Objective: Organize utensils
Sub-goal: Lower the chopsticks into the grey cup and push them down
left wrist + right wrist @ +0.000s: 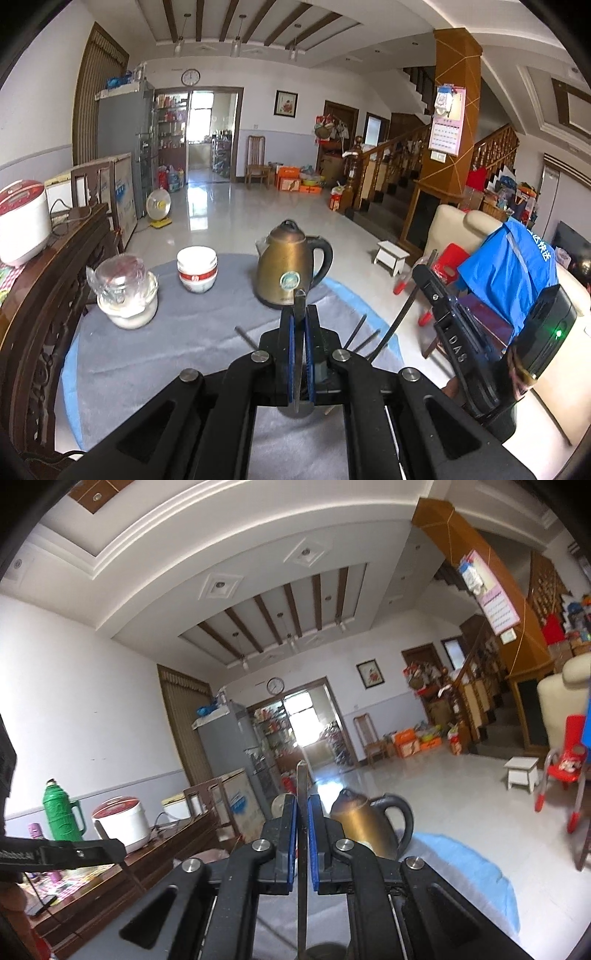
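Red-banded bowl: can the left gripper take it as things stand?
Probably not yet. The left gripper is shut on a thin metal utensil, so its jaws are occupied. The path across the cloth to the bowl looks clear otherwise.

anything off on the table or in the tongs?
Nothing spilled or tipped. The kettle, stacked bowls and lidded jar stand upright on the cloth. Left tongs and right tongs are each shut on a thin metal utensil handle. Loose chopsticks lie scattered.
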`<state>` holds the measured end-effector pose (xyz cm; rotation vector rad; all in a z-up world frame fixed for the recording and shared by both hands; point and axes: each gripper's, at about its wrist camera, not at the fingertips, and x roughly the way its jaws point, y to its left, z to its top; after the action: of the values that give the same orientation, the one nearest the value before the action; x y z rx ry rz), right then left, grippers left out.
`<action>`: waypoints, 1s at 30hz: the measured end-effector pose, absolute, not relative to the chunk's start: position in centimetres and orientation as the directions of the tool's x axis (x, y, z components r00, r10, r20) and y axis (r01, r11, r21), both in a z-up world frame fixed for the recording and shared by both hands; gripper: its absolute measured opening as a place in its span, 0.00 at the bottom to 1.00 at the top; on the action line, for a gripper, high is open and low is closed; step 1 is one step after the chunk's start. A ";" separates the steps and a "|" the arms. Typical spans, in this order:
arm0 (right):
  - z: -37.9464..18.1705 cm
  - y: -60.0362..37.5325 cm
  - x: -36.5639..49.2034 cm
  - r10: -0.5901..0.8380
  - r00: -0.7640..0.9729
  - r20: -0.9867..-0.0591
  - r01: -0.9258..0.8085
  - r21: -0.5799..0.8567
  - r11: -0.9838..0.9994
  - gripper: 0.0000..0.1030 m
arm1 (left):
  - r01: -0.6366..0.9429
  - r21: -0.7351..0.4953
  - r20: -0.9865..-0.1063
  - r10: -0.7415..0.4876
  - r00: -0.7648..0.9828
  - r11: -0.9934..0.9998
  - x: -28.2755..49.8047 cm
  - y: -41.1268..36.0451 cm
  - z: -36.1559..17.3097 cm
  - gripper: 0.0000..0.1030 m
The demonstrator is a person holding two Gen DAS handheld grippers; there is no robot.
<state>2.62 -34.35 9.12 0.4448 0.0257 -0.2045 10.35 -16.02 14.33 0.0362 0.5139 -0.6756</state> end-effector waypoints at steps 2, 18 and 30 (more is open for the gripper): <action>9.3 -34.5 2.8 -0.216 0.975 -0.054 0.219 0.410 0.886 0.06 | 0.603 -0.130 -0.450 -0.589 0.671 0.787 10.5 -16.7 14.6 0.05; 6.3 -35.0 5.7 -0.327 0.940 -0.095 0.336 0.412 0.847 0.06 | 0.575 -0.096 -0.367 -0.566 0.739 0.813 11.2 -20.7 11.9 0.05; 4.5 -34.7 5.9 -0.305 0.941 -0.146 0.339 0.410 0.847 0.06 | 0.556 -0.088 -0.430 -0.535 0.727 0.827 12.4 -22.3 8.0 0.06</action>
<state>5.87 -34.72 4.50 0.4466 0.0765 -0.3398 12.39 -22.25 8.05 0.0483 0.4592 -0.6013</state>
